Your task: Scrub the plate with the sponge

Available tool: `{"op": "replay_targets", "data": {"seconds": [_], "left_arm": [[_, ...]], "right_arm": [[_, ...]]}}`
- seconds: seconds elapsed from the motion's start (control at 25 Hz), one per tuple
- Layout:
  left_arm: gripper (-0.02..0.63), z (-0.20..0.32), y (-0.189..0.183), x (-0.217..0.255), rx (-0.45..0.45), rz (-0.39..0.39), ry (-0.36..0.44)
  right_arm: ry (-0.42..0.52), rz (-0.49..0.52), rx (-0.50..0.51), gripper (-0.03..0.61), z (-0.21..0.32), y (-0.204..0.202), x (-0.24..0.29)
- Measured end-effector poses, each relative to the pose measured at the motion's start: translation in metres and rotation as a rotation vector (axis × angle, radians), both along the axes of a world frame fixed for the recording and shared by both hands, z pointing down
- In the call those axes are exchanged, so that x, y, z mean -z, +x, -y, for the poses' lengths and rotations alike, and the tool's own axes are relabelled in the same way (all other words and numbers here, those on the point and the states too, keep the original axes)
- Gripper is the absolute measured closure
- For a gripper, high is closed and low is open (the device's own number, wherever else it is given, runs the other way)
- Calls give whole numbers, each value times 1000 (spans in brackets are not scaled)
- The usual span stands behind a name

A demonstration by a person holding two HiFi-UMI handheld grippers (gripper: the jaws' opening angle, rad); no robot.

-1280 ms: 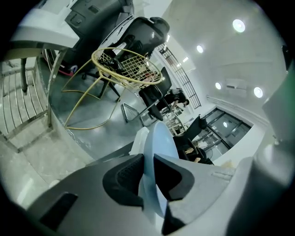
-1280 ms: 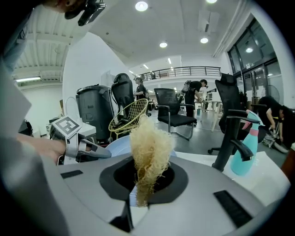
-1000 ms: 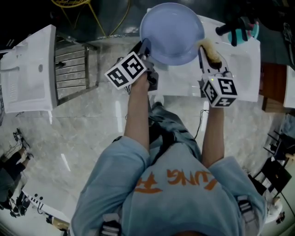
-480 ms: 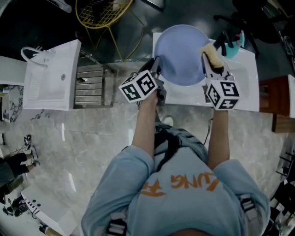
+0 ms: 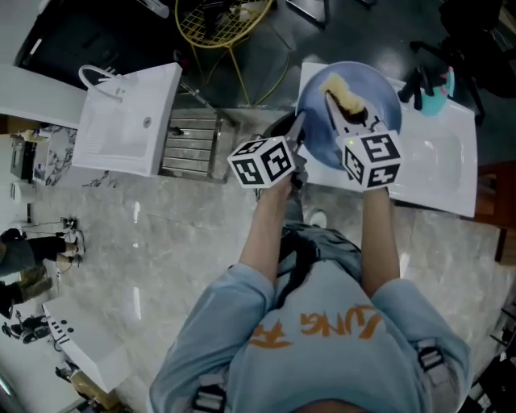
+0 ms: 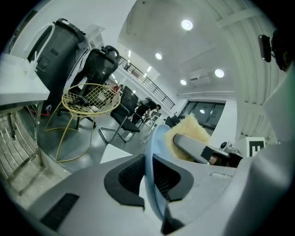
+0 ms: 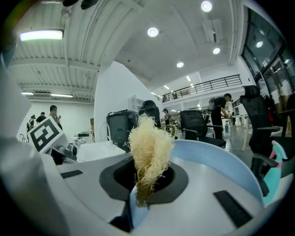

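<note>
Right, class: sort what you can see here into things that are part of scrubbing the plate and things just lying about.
In the job: plate, rim clamped by the left gripper; sponge, held by the right gripper.

Lying about: yellow wire basket; white basin; metal rack; teal item.

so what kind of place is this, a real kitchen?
Probably not: it looks like an open office or lab hall with mock wash stations. Free-standing white sink units on a polished stone floor, office chairs, and a mezzanine railing.
</note>
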State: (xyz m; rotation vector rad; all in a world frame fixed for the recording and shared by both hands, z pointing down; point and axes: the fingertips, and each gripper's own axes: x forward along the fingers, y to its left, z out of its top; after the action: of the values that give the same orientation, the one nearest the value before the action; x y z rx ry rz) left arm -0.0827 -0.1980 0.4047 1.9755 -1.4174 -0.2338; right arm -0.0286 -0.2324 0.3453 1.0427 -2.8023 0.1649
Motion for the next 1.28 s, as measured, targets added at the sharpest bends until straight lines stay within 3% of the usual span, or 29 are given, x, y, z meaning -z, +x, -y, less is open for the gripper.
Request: {"op": "replay_targets", "data": {"seconds": [0.24,0.56,0.96,1.28], "left_arm": [[578,-11,-18,0,-4,40,3],[577,-19,-27,-2,-24,63,28],[577,-13,-15,-5,-79,96,27],[572,-3,8,-4,-141,122,30]], "right_arm": [[-37,-40,108,546,-8,-41,-18],[-35,-43,106,546,-2,-50,-23],[-35,-42,-28,545,22,-15,-25],[-37,-51,-233,545,46,56,-31]]}}
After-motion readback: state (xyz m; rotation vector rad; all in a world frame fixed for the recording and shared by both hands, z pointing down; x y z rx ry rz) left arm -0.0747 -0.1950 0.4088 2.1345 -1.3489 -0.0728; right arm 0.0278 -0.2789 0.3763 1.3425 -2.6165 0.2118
